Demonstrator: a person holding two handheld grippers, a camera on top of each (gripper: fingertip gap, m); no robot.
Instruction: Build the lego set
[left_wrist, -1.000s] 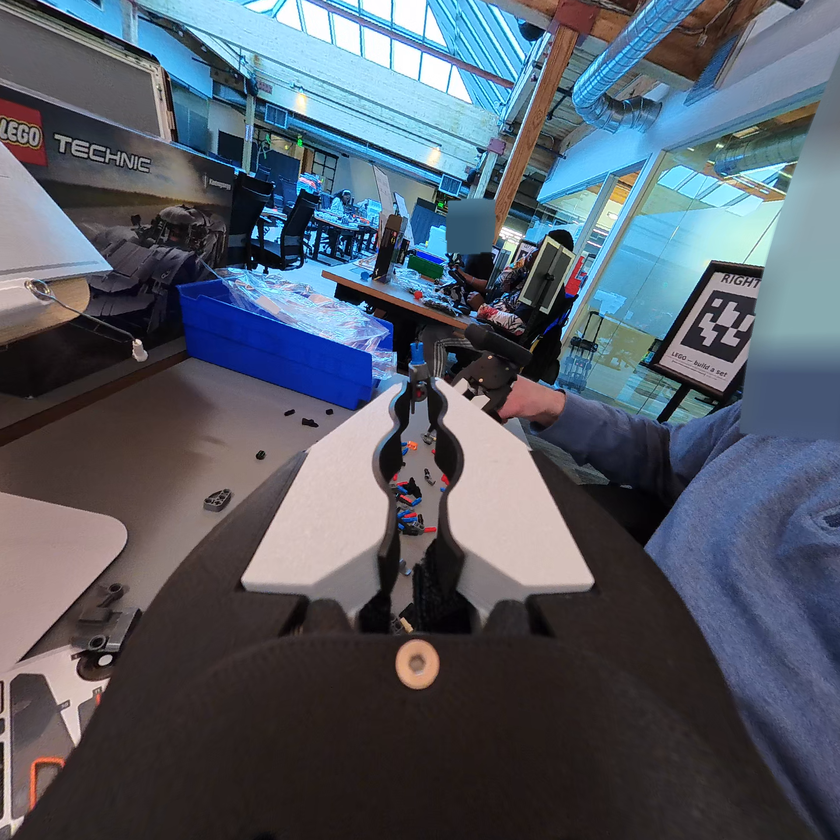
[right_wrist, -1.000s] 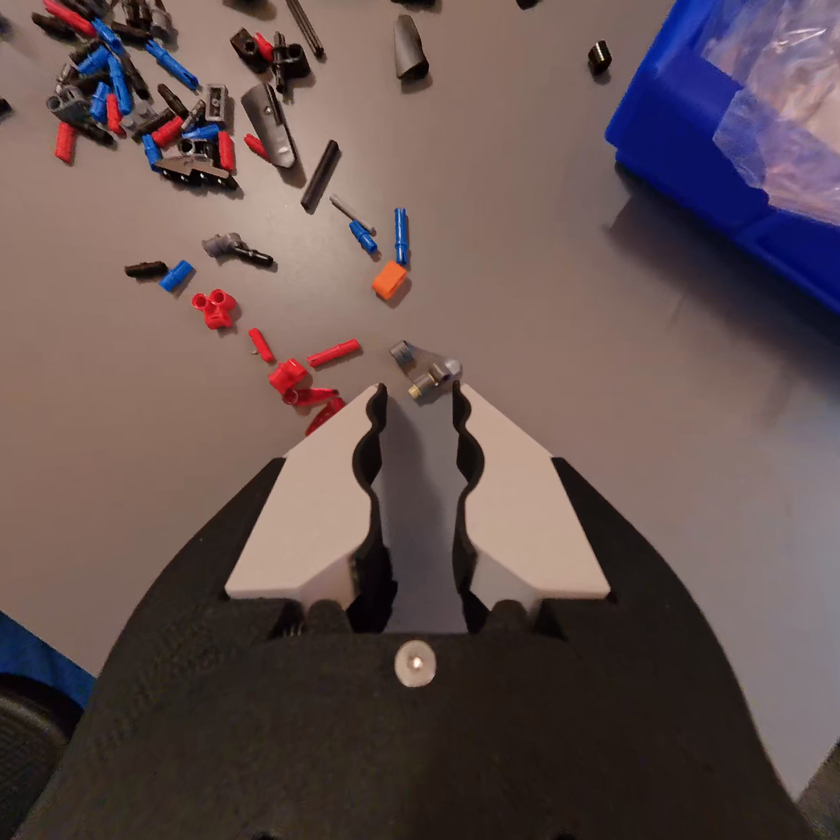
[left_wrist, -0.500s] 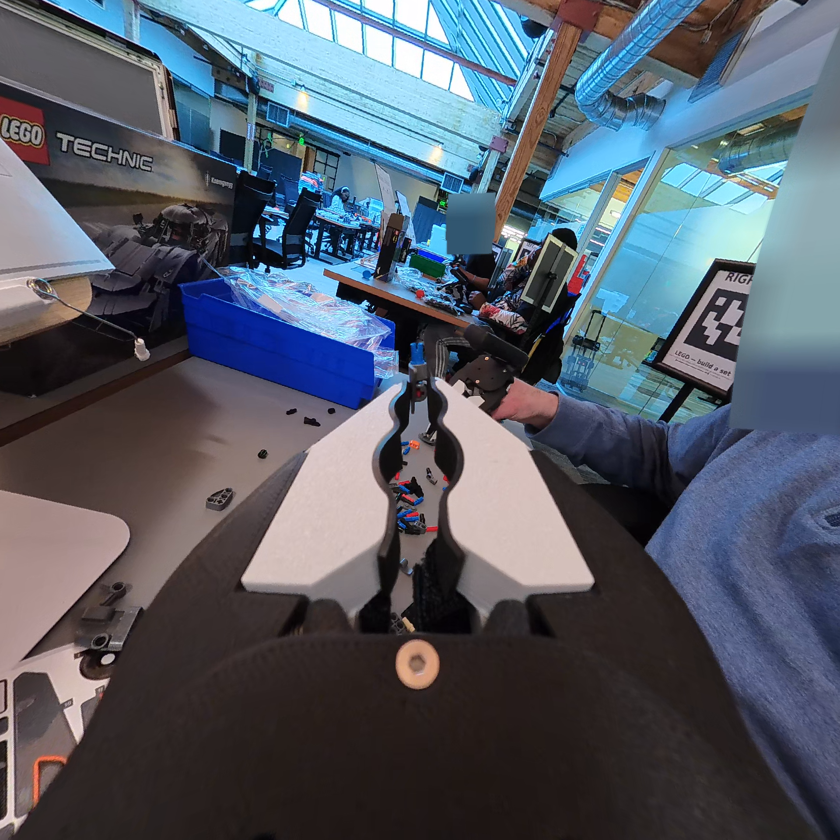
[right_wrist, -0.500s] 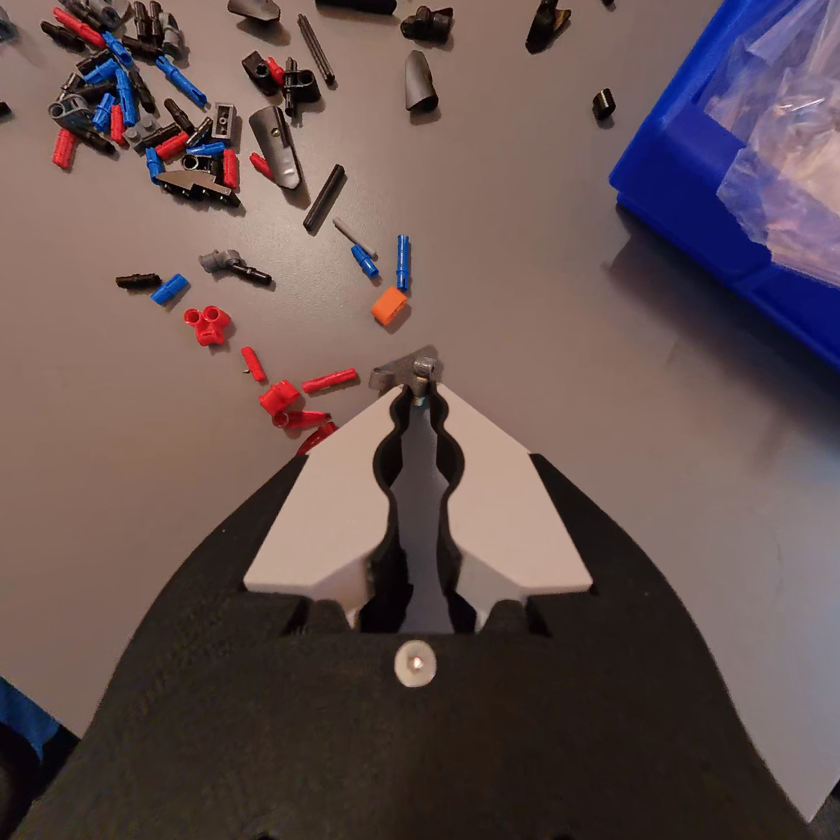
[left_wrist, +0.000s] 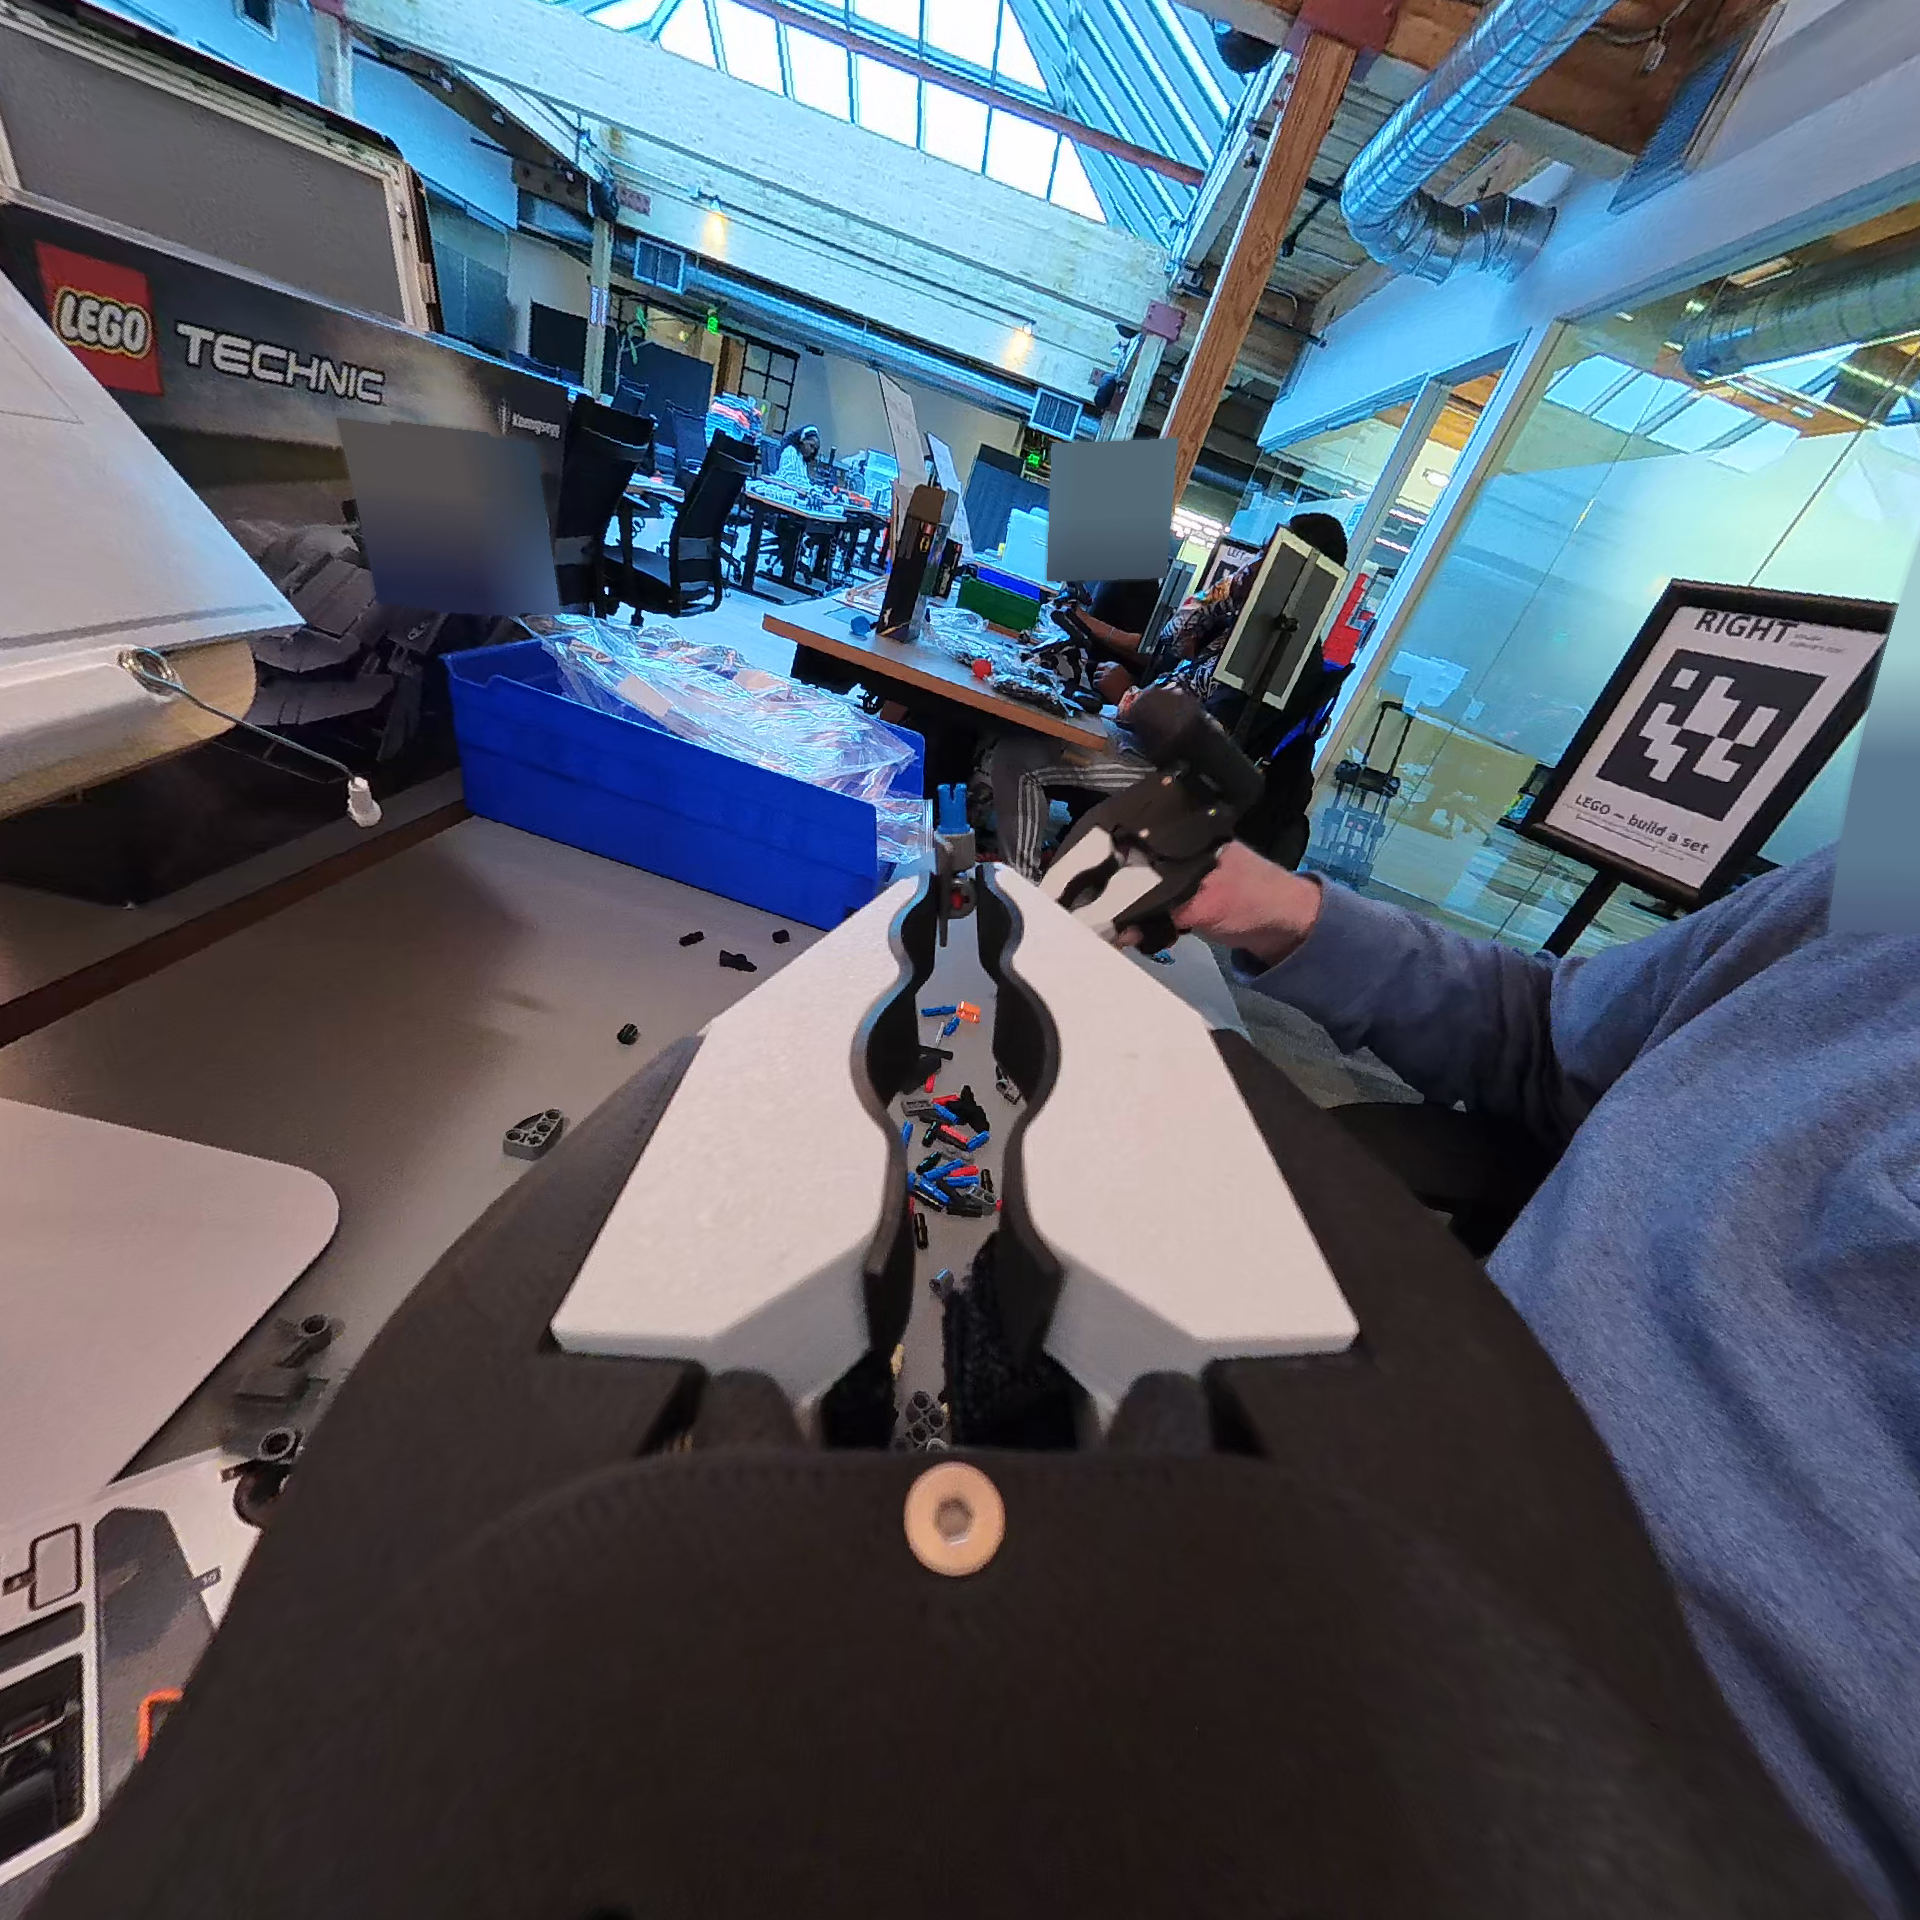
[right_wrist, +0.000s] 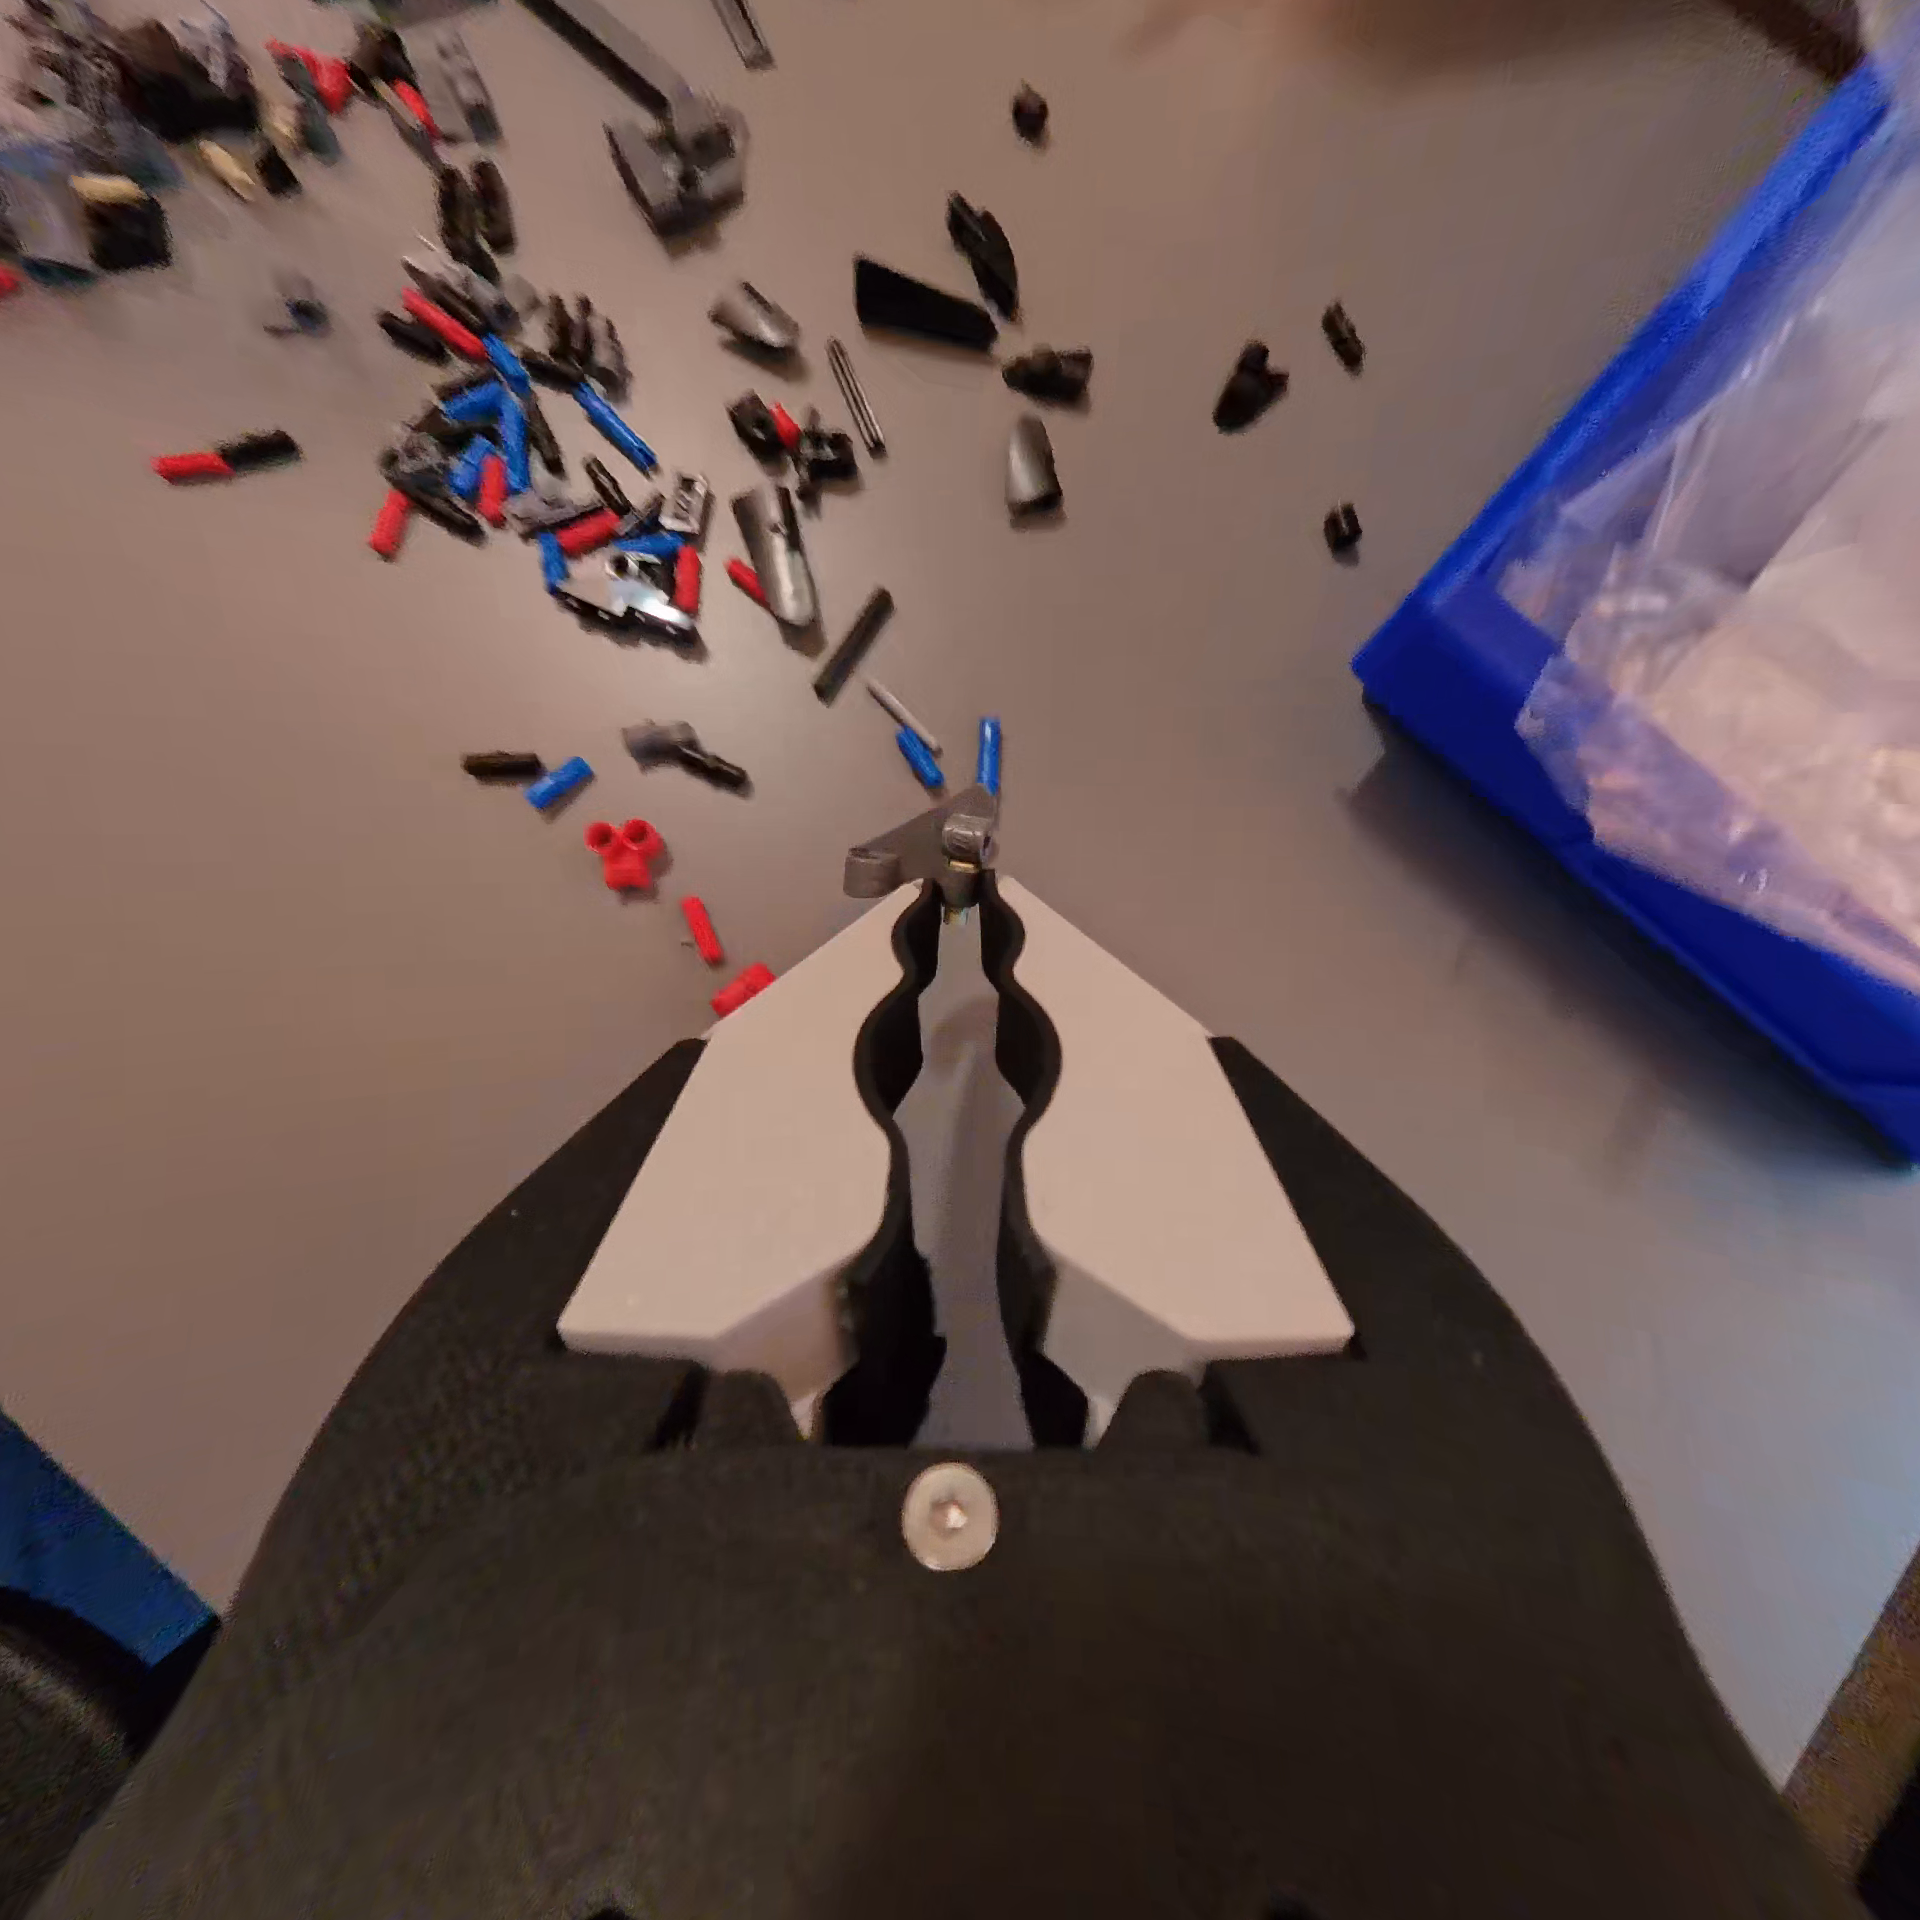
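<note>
My left gripper is shut on a small grey and red piece with a blue pin on top, held up above the table. My right gripper is shut on a small grey lever piece with a pin, lifted off the grey table. The right gripper also shows in the left wrist view, held by a hand just right of my left fingertips. Many loose red, blue and black pieces lie scattered on the table beyond the right gripper.
A blue bin holding clear plastic bags stands at the right; it also shows in the left wrist view. The set's box stands at the back left. A white sheet and a booklet lie at left. Tip to tip, the grippers are about 35 cm apart.
My right gripper closed on the grey lever piece and lifted it away from the table, rising into the left wrist view. My left gripper stayed shut on its piece, nearly still.
</note>
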